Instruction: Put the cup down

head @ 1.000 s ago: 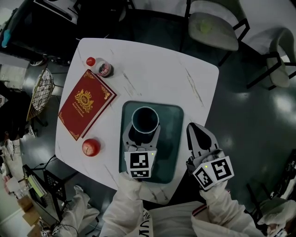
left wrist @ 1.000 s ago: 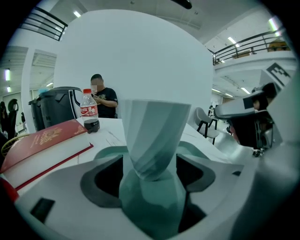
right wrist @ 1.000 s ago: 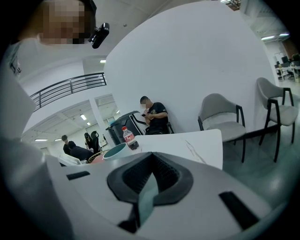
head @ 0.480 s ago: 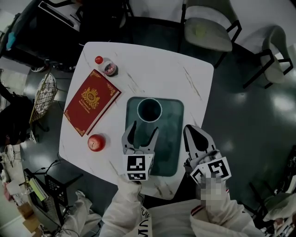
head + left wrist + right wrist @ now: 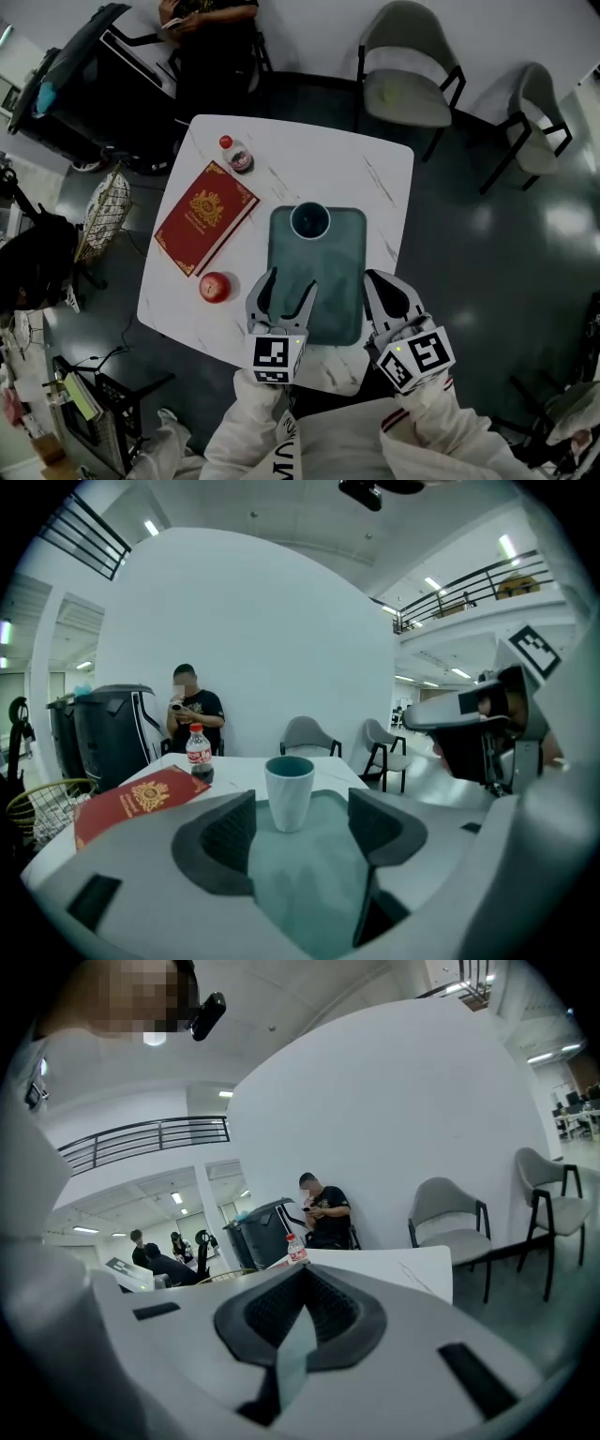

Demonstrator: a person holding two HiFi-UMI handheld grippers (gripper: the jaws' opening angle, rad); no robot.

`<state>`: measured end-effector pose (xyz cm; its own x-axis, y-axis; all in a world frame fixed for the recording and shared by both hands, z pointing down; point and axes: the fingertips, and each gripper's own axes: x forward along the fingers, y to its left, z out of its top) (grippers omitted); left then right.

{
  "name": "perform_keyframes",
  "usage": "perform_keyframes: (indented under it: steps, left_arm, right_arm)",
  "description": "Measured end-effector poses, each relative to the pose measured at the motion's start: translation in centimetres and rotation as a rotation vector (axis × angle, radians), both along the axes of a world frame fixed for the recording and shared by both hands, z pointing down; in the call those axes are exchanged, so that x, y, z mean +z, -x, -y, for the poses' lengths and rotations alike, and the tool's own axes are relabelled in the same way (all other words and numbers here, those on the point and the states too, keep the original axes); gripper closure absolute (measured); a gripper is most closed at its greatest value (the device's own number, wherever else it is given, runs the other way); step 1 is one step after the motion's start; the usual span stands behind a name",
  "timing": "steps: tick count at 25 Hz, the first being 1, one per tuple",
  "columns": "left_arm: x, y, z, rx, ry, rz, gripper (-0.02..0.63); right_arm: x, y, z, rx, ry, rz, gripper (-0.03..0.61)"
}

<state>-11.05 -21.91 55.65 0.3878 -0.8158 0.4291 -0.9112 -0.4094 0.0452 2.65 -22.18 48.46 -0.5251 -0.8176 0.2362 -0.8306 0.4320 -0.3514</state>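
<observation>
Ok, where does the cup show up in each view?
Head view: cup upright at the far end of the teal tray, mid-picture.
Left gripper view: cup at centre, beyond the open jaws.
Right gripper view: not in it.
Shared landmark: red-capped bottle.

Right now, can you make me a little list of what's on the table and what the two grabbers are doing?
cup: upright on the green tray, at its far end, nothing holding it
left gripper: jaws apart, empty, short of the cup
right gripper: jaws together, empty, beside the tray's right edge
table: white; also holds a red book, a bottle and an apple
</observation>
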Motion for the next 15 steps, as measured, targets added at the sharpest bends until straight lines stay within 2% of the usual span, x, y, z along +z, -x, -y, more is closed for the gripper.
perform_keyframes:
  steps: [1,8,10,15]
  left_arm:
    - [-1.1,0.1,-0.5,0.004,-0.020,0.000,0.310]
    - [-7.1,0.7,-4.6,0.042,-0.124,-0.018,0.362]
    - [-8.3,0.8,-6.0,0.053,-0.145,-0.019,0.406]
    - [-10.6,1.7,-9.2,0.051,-0.172,-0.032,0.448]
  right_arm:
    - [-0.6,0.3,-0.7,-0.005,-0.006,-0.004,0.573]
    - [-4.6,2.7,-5.9,-0.041,-0.055,-0.020,0.573]
    - [-5.5,3.0,-7.4,-0.044,-0.062,-0.025,0.574]
    - [-7.1,3.5,-10.7,-0.038,-0.079,-0.038,0.574]
